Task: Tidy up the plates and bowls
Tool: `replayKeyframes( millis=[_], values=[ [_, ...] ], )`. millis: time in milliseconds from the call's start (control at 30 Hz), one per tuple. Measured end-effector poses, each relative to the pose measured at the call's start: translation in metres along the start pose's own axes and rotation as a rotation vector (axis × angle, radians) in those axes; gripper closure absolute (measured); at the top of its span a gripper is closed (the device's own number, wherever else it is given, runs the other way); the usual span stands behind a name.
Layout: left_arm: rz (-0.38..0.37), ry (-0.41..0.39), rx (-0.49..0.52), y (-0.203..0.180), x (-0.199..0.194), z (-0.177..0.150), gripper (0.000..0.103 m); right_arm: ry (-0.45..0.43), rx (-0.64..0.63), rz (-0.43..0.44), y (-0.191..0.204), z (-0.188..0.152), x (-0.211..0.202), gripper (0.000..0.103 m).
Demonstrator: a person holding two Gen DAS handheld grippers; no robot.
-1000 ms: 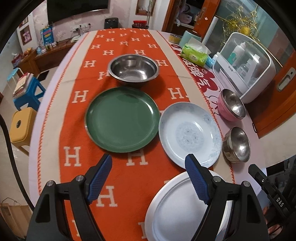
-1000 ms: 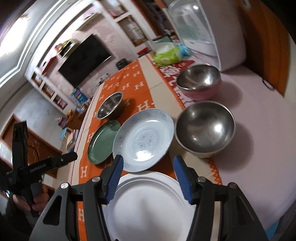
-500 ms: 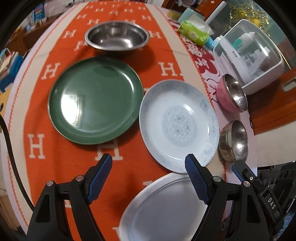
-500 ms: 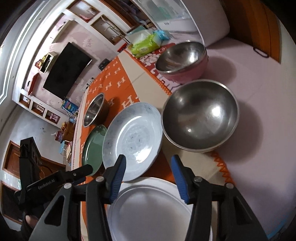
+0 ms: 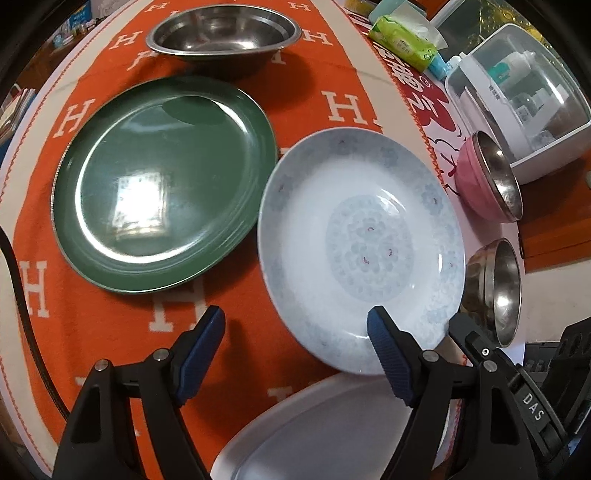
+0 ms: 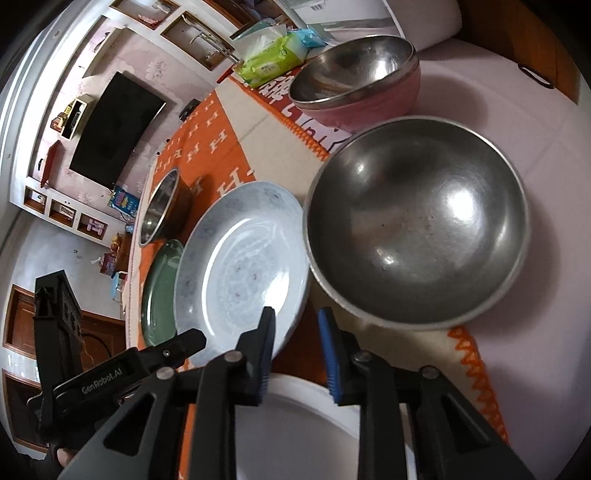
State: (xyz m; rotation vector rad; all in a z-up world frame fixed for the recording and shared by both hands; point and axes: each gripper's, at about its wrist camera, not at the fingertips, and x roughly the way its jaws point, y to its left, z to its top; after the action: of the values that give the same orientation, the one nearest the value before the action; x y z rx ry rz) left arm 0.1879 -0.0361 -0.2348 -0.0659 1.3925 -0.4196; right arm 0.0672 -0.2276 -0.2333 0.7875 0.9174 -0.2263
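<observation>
A pale blue patterned plate lies on the orange cloth right of a green plate; it also shows in the right wrist view. A plain white plate lies nearest me. My left gripper is open, low over the blue plate's near edge, its right finger above the rim. My right gripper is partly closed, its jaws either side of the blue plate's near rim, not pressed on it. A small steel bowl sits just right of it.
A wide steel bowl stands beyond the green plate. A pink bowl with a steel bowl inside and a white lidded box stand at the right. A green tissue pack lies at the back.
Both grippers have moved forward and down toward the blue plate. The right gripper's jaws have narrowed around its near rim. The left gripper stays open.
</observation>
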Motion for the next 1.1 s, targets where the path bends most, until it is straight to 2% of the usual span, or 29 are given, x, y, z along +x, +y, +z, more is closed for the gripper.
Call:
replayKeyframes(
  millis=[167, 200, 333, 467, 633, 733, 800, 900, 1100],
  values=[
    [0.017, -0.003, 0.008, -0.003, 0.009, 0.004, 0.033, 0.0, 0.007, 0.001, 0.0, 0.002, 0.01, 0.087],
    [0.016, -0.003, 0.01, -0.004, 0.011, 0.005, 0.04, 0.0, 0.006, 0.002, 0.0, 0.003, 0.012, 0.087],
    [0.015, -0.027, 0.017, -0.007, 0.014, 0.007, 0.047, -0.004, -0.006, 0.008, 0.002, 0.005, 0.019, 0.091],
    [0.022, -0.048, 0.032, -0.01, 0.016, 0.01, 0.05, -0.009, -0.004, 0.014, 0.0, 0.007, 0.024, 0.091],
    [0.041, -0.073, 0.058, -0.014, 0.017, 0.011, 0.059, -0.016, -0.024, -0.001, 0.001, 0.008, 0.029, 0.091],
    [0.053, -0.081, 0.066, -0.014, 0.016, 0.011, 0.061, -0.012, -0.032, -0.003, 0.001, 0.01, 0.032, 0.091],
    [0.068, -0.088, 0.066, -0.012, 0.015, 0.01, 0.069, -0.007, -0.034, -0.001, 0.001, 0.012, 0.033, 0.091],
    [0.055, -0.089, 0.061, -0.007, 0.014, 0.012, 0.074, 0.002, -0.036, 0.007, -0.001, 0.013, 0.033, 0.091],
    [0.048, -0.08, 0.08, -0.003, 0.013, 0.013, 0.078, 0.017, -0.081, -0.011, 0.003, 0.013, 0.032, 0.091]
  ],
)
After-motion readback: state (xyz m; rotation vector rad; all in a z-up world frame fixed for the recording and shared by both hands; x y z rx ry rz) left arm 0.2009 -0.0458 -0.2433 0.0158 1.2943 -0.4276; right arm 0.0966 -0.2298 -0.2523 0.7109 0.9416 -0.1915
